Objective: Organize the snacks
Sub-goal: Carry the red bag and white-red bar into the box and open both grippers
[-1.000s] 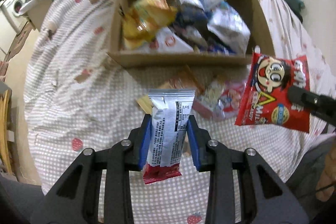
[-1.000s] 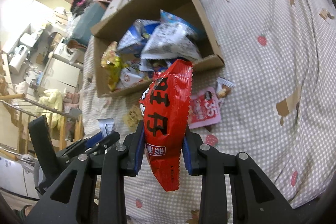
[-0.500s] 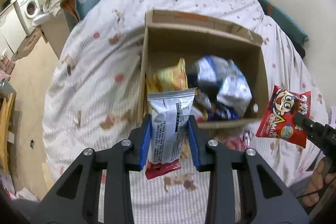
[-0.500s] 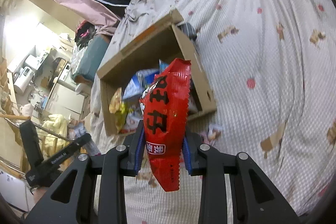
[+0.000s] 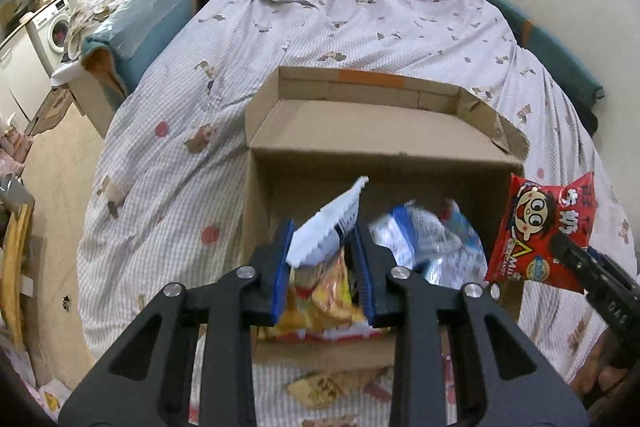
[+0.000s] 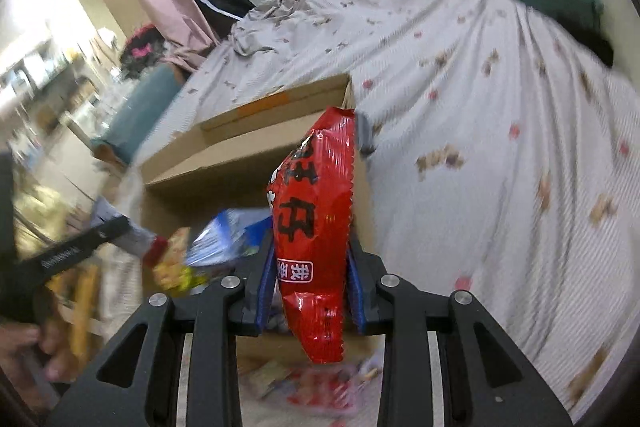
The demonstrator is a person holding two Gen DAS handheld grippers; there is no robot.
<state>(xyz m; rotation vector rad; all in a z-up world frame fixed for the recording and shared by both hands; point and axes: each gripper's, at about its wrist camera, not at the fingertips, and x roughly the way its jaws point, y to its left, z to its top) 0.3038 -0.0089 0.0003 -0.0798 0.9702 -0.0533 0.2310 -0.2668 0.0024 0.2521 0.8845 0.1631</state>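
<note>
An open cardboard box of snack packets sits on a patterned bedspread, mid-frame. At lower centre of the left wrist view, the left gripper is closing its jaws, a white wrapper between the pads, above the box. The right gripper clenches a red snack bag upright, at the box's right edge.

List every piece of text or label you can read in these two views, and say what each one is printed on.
"旺仔": large black characters down the red snack bag held in the right gripper.
"MI...": part of a word on that bag's front, under the cartoon face; the rest is hidden or blurred.
White packet in the left gripper, whose jaws are closing: print too blurred to read.
Packets in the cardboard box: blurred, unreadable.
</note>
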